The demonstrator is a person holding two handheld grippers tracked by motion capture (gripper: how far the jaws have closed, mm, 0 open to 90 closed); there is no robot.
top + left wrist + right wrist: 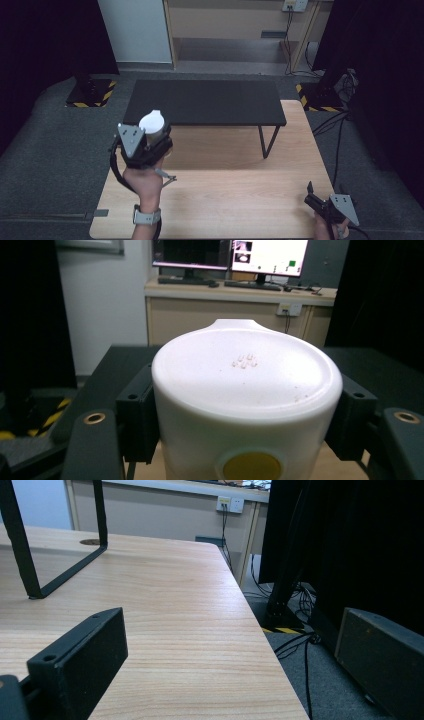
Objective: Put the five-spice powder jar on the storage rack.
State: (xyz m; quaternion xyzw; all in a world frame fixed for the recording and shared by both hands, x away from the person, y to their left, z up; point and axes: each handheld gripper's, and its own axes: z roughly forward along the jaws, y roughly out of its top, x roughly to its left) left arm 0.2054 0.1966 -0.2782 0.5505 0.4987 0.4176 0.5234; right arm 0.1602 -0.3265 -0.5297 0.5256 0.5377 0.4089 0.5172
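Left tongs (152, 134) clamp an upturned white cup (152, 123) above the counter (235, 200), near its left edge. Left gripper view shows the cup's yellow dot (251, 466). Right tongs (311, 197) gape empty at the right edge.

A light wooden table (240, 200) stands on grey carpet (60, 145). On its far half sits a black shelf (205, 102) on thin metal legs. Beyond the shelf, a beige cabinet (225, 25) lines the pale wall (135, 30), with a wall socket (295, 5) and dangling cables (290, 45) at its right. Black curtains (380, 75) flank both sides.
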